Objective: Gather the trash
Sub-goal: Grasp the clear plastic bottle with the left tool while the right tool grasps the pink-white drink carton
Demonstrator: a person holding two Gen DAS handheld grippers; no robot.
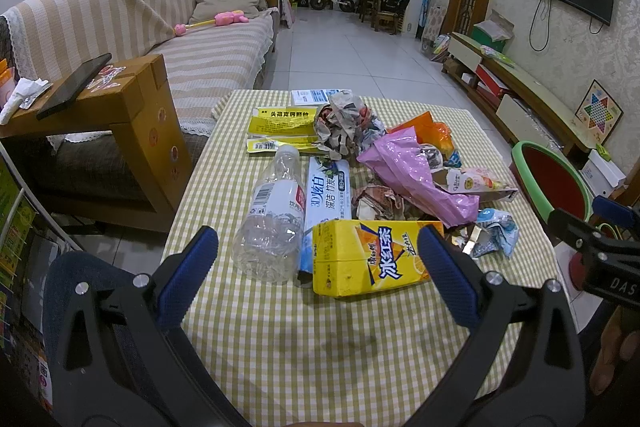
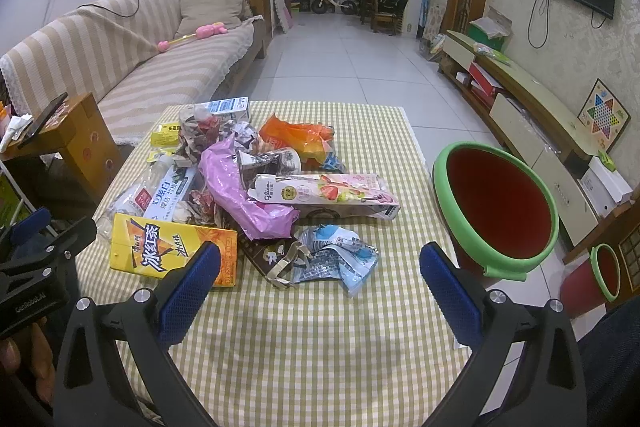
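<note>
In the left wrist view the left gripper sits low in the frame over the near edge of the desk, its blue-padded fingers spread wide apart and holding nothing. Between and just beyond them lies a yellow drink carton, flat on the checked cloth. To its left a clear plastic bottle lies on its side, touching a long toothpaste box (white and pale blue). Further up the frame sit a yellow packet, a crumpled paper wad, a pink plastic bag and an orange wrapper, all heaped at the middle of the desk.

In the right wrist view the right gripper hangs above the near edge of the desk, its fingers likewise well apart and empty. Just beyond them, at the middle of the frame, lies a crumpled blue-and-white wrapper, and above it a long pink strawberry-print box resting against the pink bag. The trash bin (green rim, red inside) stands beside the desk's right edge, at the right of the frame, its mouth tilted toward the camera. A striped sofa fills the upper left.
</note>
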